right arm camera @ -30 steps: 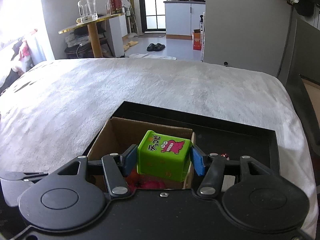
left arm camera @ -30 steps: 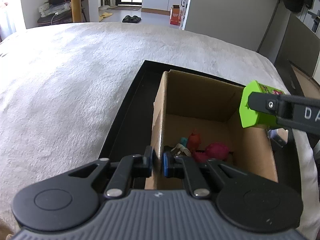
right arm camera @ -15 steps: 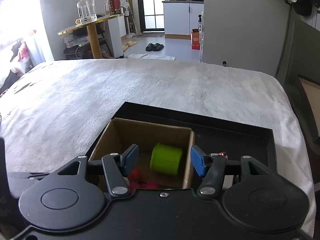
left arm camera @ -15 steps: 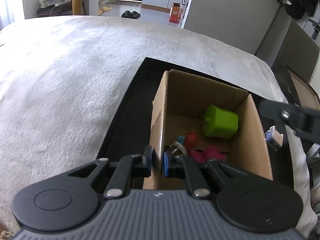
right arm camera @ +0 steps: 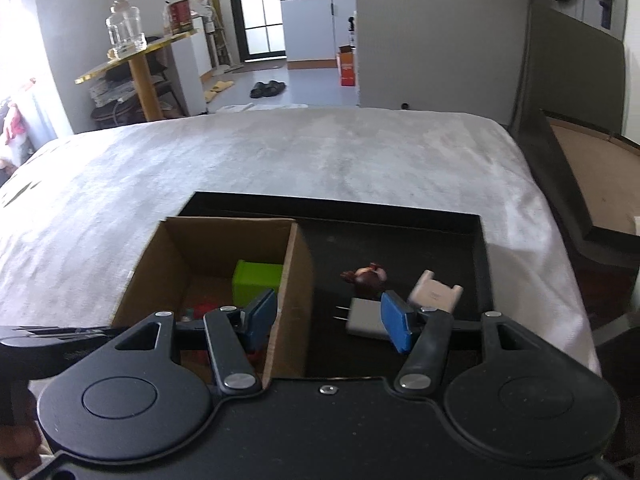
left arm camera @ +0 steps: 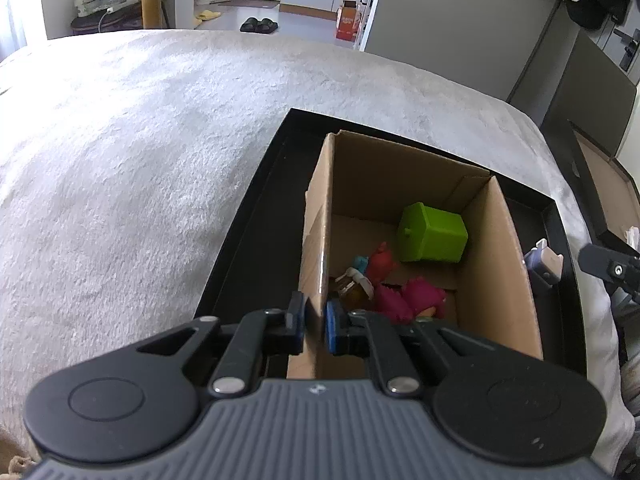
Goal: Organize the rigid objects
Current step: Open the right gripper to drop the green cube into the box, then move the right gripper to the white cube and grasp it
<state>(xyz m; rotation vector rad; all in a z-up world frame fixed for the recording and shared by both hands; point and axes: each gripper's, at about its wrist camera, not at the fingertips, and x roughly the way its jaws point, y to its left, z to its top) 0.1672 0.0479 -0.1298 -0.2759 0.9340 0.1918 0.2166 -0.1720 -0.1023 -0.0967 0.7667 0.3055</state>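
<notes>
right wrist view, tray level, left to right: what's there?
cardboard box with the green cube inside → brown figurine → white charger → white adapter, all on the black tray.

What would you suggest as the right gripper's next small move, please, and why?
Probably lower the open right gripper onto the white charger lying on the black tray. The green box already sits inside the cardboard box, which the left gripper holds by its wall, while the charger is among the items outside it.
</notes>
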